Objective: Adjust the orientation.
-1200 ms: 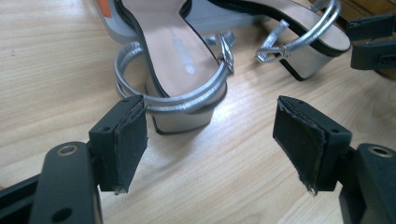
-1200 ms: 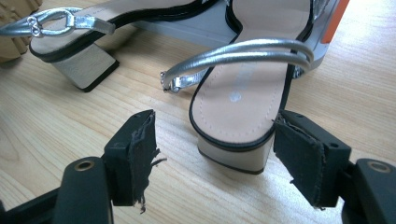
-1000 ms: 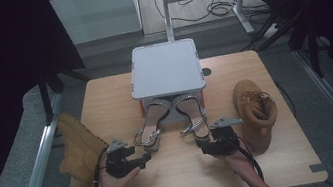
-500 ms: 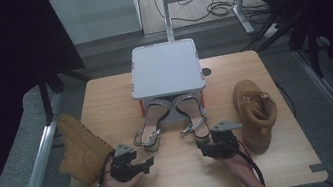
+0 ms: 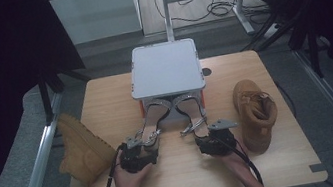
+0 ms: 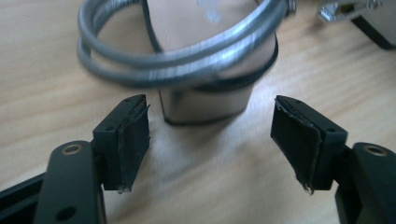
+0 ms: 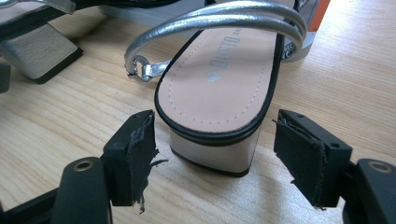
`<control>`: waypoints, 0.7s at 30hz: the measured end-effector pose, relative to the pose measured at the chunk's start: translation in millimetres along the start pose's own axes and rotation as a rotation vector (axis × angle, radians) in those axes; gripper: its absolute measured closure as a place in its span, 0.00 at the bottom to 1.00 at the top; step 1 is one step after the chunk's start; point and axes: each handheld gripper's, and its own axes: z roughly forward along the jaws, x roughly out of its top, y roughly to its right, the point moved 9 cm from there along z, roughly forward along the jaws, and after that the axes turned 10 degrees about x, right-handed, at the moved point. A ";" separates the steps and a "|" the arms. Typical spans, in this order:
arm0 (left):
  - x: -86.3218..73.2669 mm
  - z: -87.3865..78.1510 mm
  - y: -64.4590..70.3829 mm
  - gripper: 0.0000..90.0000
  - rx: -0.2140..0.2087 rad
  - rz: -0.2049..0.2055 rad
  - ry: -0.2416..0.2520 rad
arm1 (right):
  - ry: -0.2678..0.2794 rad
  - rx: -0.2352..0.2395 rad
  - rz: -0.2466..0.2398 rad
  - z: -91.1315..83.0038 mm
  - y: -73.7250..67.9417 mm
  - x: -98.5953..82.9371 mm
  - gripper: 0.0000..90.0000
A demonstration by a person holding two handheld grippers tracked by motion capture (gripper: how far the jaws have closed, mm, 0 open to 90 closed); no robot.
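Both grippers have closed in on the sandals' heels; left gripper [image 6: 210, 135] and right gripper [image 7: 215, 154] gape, each straddling a heel [image 7: 212, 151]; grasps look imminent.

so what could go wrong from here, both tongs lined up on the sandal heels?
1. Left tongs stand open with the left sandal's heel just ahead of the pads, so closing now may catch nothing.
2. Right tongs' torn pad may slip on the right sandal's heel.
3. Sandal toes sit under the grey box; lifting could snag.
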 end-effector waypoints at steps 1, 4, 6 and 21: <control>4.7 2.9 1.4 0.34 0.016 0.009 0.004 | 0.002 -0.006 0.001 1.8 0.9 0.3 0.33; 8.6 5.4 3.0 0.38 0.033 0.012 0.007 | 0.006 -0.013 -0.001 3.8 1.9 0.9 0.34; 13.6 7.5 1.6 0.45 0.081 -0.002 0.026 | 0.008 -0.016 0.001 5.3 2.2 1.1 0.36; 25.5 12.0 10.8 0.46 0.119 -0.091 0.082 | 0.006 -0.016 0.019 8.6 1.4 1.1 0.43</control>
